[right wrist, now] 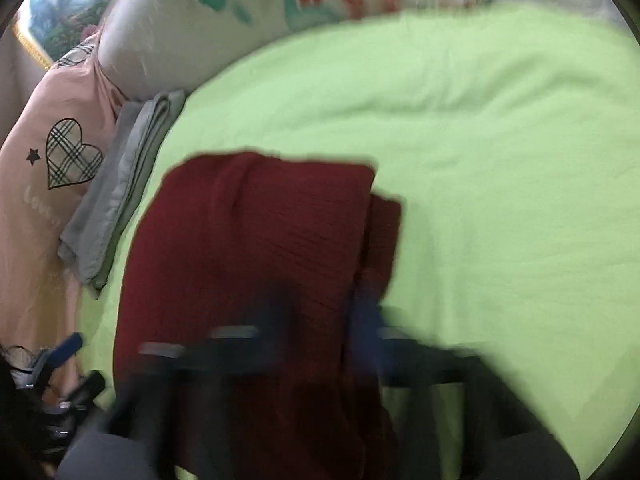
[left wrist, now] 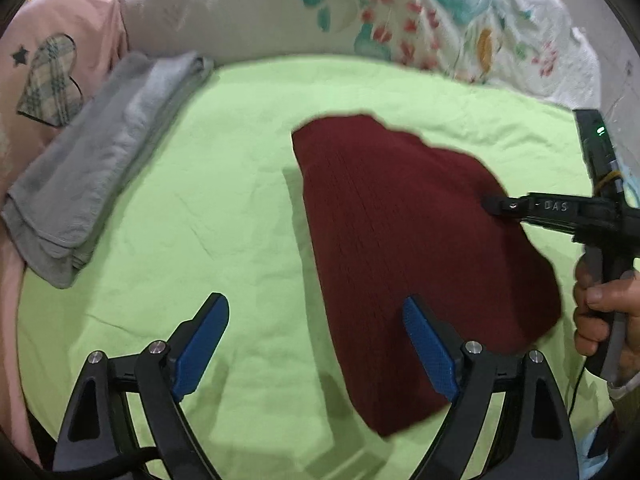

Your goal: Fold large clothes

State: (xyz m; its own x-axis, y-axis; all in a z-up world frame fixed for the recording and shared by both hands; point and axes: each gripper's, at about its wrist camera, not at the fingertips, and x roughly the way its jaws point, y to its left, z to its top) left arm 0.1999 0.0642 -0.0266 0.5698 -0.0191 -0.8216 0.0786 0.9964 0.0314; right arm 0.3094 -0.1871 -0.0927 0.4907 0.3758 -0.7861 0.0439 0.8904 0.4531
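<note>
A dark red knit garment (left wrist: 400, 240) lies folded on the light green bed sheet (left wrist: 224, 200); it also shows in the right wrist view (right wrist: 256, 248). My left gripper (left wrist: 316, 344) is open and empty, its blue pads (left wrist: 202, 344) above the sheet at the garment's near left edge. My right gripper (left wrist: 496, 204) reaches in from the right over the garment. In the right wrist view it (right wrist: 320, 312) is heavily blurred by motion, over the garment's near part, and I cannot tell if it is open or shut.
A folded grey garment (left wrist: 92, 168) lies at the sheet's left edge, beside a pink pillow with a plaid heart (left wrist: 52, 80). A floral quilt (left wrist: 400, 12) lies along the back. A hand (left wrist: 600, 312) holds the right gripper's handle.
</note>
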